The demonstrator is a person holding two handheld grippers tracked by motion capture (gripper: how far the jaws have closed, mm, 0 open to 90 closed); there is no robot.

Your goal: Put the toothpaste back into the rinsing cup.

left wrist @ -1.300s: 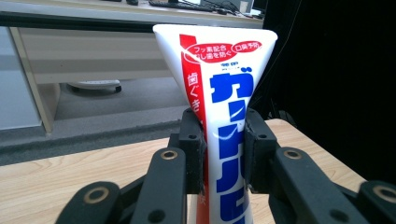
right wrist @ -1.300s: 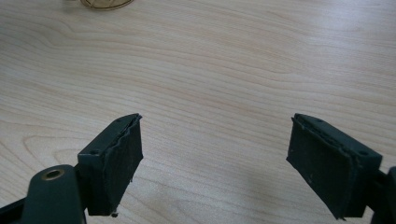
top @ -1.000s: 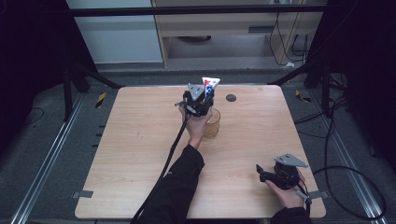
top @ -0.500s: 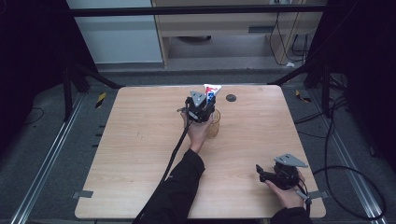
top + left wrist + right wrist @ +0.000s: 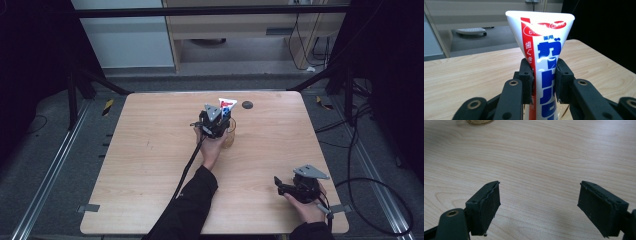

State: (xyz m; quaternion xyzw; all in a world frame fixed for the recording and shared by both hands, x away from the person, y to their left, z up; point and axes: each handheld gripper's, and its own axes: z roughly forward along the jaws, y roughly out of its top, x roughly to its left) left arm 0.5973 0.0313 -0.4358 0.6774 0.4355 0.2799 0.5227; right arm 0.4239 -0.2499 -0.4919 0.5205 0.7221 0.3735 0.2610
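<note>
While the high view places the left gripper (image 5: 216, 125) near the middle of the wooden desk (image 5: 150, 165), just over a clear amber cup (image 5: 229, 137), it gives little more of the load than a white, red and blue tip rising behind the grey plate. From the left gripper view comes the detail: a toothpaste tube (image 5: 543, 62) stands upright, its flat crimped end at the top and wider than the body, blue and red Japanese lettering running down its white face, and the two black jaws pinch it from both sides at mid-height, pads pressed against its face. Whether the tube's lower end is inside the cup cannot be told from that view, where only a sliver of the amber rim shows low between the jaws. Near the front right corner of the desk, well apart from the cup, the right gripper (image 5: 295, 187) sits low in the person's hand in the high view. Its own camera shows what the high view cannot: the jaws of the right gripper (image 5: 539, 207) stand spread wide over bare wood grain with nothing between them, and the base of the amber cup (image 5: 476, 122) peeks in at the top edge.
</note>
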